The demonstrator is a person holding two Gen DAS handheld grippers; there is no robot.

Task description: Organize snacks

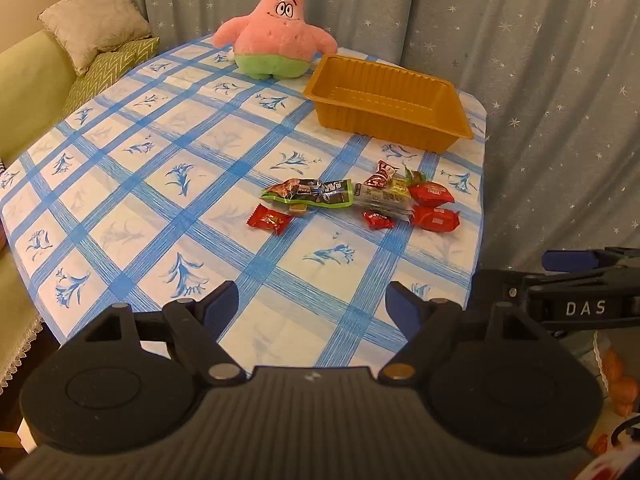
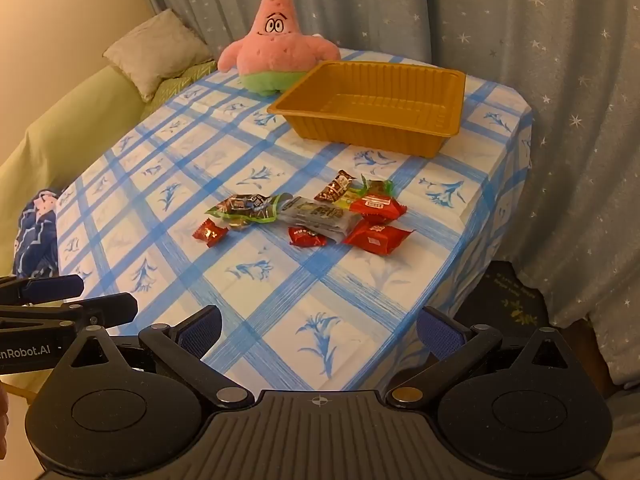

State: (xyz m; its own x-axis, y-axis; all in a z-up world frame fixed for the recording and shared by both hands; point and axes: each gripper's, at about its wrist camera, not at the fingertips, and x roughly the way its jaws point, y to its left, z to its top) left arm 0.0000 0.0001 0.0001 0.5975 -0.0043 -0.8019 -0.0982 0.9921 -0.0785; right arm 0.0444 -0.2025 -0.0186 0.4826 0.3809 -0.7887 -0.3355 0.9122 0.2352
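Star-dotted grey curtains [image 1: 500,40] hang behind a table [image 1: 160,184] covered with a blue-checked cloth printed with flowers.

Snacks [image 1: 360,200] lie in a loose cluster on the cloth, toward the table's right edge and about midway between its near and far edges. A green pack [image 1: 310,192] sits at the left of the cluster, with a small red sweet [image 1: 270,220] just in front of it. A grey pack [image 2: 320,216] lies in the middle, touching the green one, and another small red sweet [image 2: 306,237] sits just at its near side. Two larger red packs [image 2: 378,222] lie at the right end, one behind the other, and a brown-and-white wrapper [image 2: 336,187] rests at the back of the cluster.

Beyond the snacks, near the far right corner, stands a gold tray [image 1: 448,128] with ribbed walls, holding nothing. A pink plush [image 1: 276,36] sits upright at the far edge, just left of the tray.

Both grippers hover over the near edge, well apart from the snacks. On the left gripper [image 1: 312,304] the jaws are spread wide with nothing between them. On the right gripper [image 2: 318,330] they are likewise released, holding nothing.

Left of the table runs a green sofa [image 1: 28,80] with two cushions [image 1: 96,20].
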